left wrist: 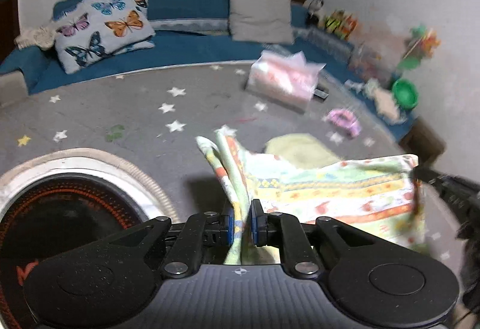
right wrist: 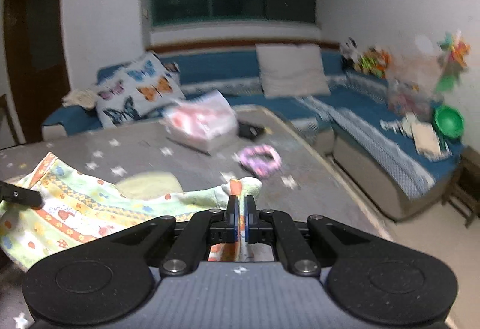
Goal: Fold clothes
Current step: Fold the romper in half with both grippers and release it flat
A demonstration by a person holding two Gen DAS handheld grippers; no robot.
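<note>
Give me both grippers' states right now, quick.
Left gripper: closed on the patterned cloth.
Right gripper: closed on another edge of the same cloth.

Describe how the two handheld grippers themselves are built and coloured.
Both look alike. The left gripper and right gripper each have matte black linkage arms with silver pivot bolts, blue pads on the fingers, two round black discs, and a ribbed grey base carrying a small crosshair mark. No cables or sleeves are visible.
</note>
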